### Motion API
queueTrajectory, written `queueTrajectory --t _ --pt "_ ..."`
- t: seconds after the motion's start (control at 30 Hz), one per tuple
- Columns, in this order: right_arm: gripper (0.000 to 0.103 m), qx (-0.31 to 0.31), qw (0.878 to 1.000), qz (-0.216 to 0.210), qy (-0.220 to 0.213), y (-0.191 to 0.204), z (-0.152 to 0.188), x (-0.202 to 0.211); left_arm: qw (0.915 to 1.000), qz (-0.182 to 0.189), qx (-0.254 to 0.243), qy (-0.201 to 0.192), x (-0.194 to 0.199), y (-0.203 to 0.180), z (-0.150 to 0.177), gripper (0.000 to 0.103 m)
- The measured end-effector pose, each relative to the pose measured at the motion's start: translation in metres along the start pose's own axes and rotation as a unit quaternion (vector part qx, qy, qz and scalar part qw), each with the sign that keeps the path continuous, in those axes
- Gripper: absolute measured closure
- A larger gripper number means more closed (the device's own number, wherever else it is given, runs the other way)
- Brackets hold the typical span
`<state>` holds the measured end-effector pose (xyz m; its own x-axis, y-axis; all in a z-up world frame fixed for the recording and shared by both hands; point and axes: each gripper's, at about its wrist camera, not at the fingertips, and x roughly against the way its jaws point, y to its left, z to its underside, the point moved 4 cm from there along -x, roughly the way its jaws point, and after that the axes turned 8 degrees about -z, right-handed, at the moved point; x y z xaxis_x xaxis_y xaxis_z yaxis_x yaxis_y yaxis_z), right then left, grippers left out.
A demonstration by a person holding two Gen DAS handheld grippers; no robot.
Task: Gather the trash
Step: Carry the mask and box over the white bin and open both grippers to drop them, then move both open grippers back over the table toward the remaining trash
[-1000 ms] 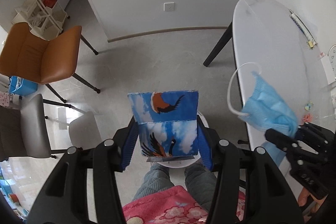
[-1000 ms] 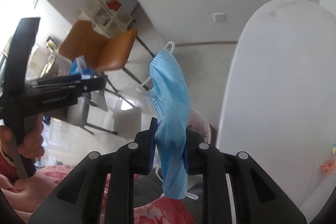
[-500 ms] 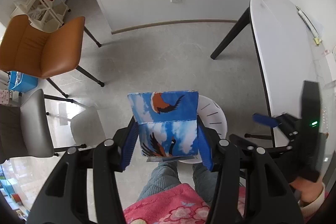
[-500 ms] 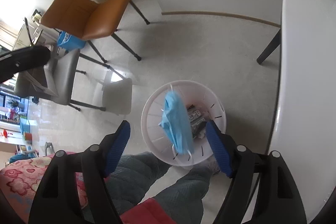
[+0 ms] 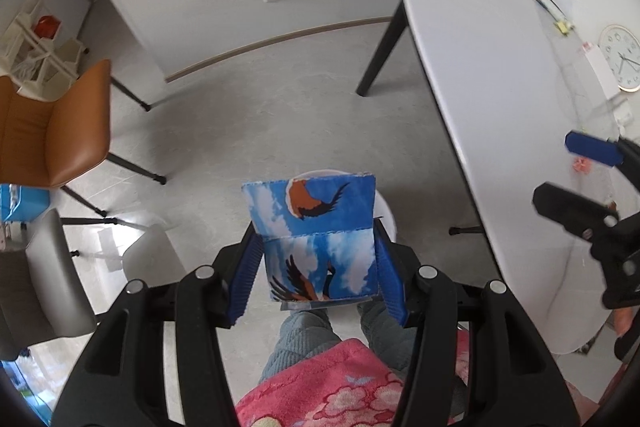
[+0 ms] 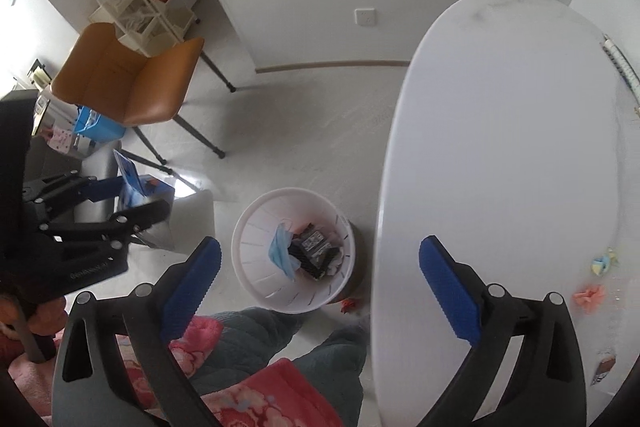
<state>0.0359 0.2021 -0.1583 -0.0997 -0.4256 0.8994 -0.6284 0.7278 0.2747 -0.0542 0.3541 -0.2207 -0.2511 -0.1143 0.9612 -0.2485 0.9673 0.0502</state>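
Observation:
My left gripper [image 5: 316, 271] is shut on a blue carton [image 5: 318, 239] printed with clouds and birds, held above the floor over the white bin. In the right wrist view the same gripper and carton [image 6: 134, 187] show at the left. My right gripper [image 6: 320, 275] is open and empty above the white slotted bin [image 6: 256, 227] on the floor. The blue face mask [image 6: 282, 253] lies inside the bin beside dark wrappers [image 6: 314, 251]. Small candy wrappers [image 6: 588, 297] lie on the white table [image 6: 500, 147].
An orange chair [image 6: 128, 83] and a grey chair [image 5: 48, 287] stand to the left. A white shelf [image 6: 140, 11] is by the wall. A red scrap [image 6: 348, 304] lies on the floor by the bin. A clock [image 5: 619, 57] lies on the table.
My right gripper opened and the blue mask dropped into the bin. The gripper then moved right toward the table. My left gripper kept its hold on the carton.

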Motion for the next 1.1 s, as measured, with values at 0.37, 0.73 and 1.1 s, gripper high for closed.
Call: queueTrajectory --t 0.37,0.73,1.1 --pt "0.004 -0.024 1.000 0.005 -0.009 -0.037 0.012 0.020 0.9997 -0.018 -0.012 -0.014 0.012 -0.035 -0.007 0.008" --pt "0.004 -0.048 0.999 0.008 -0.024 -0.055 0.015 0.027 0.9983 -0.033 -0.041 -0.027 0.021 -0.053 -0.011 0.008" --pt "0.004 -0.122 0.989 0.046 -0.066 -0.120 0.045 0.068 0.9955 0.005 -0.076 -0.056 0.040 -0.103 -0.032 0.008"
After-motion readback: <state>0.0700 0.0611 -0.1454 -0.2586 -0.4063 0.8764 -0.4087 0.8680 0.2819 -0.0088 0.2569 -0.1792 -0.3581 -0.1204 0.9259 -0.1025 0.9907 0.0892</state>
